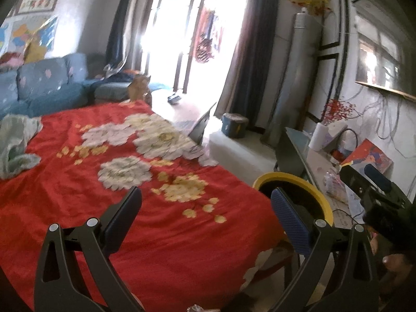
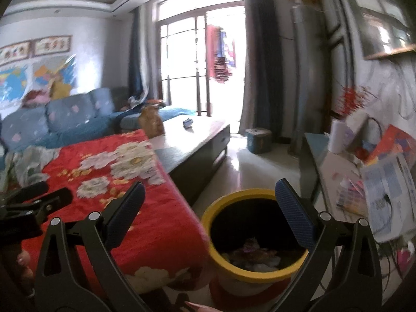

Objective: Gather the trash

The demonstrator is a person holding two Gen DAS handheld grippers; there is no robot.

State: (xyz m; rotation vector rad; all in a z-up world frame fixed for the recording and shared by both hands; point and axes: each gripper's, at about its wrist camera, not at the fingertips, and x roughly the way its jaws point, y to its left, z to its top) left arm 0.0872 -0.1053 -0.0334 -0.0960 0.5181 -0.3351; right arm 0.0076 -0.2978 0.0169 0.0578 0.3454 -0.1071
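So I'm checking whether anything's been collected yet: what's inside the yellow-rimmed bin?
In the right wrist view the yellow-rimmed bin holds a crumpled heap of trash at its bottom. The near wall covers whatever lies below, and blur hides what the pieces are.

You have two grippers in view, the left gripper (image 1: 205, 205) and the right gripper (image 2: 209, 197), each with its two fingers spread wide and nothing between them. Below the right gripper stands one yellow-rimmed trash bin (image 2: 256, 234) with a heap of scraps inside that cannot be counted, and under the left gripper spreads one red flowered cloth (image 1: 145, 223) over the surface, with one pale green crumpled cloth (image 1: 15, 145) at its far left. Far ahead of both you have one blue sofa (image 2: 65, 119), one small blue stool (image 2: 258, 140), and to the right one white paper roll (image 2: 338, 136).
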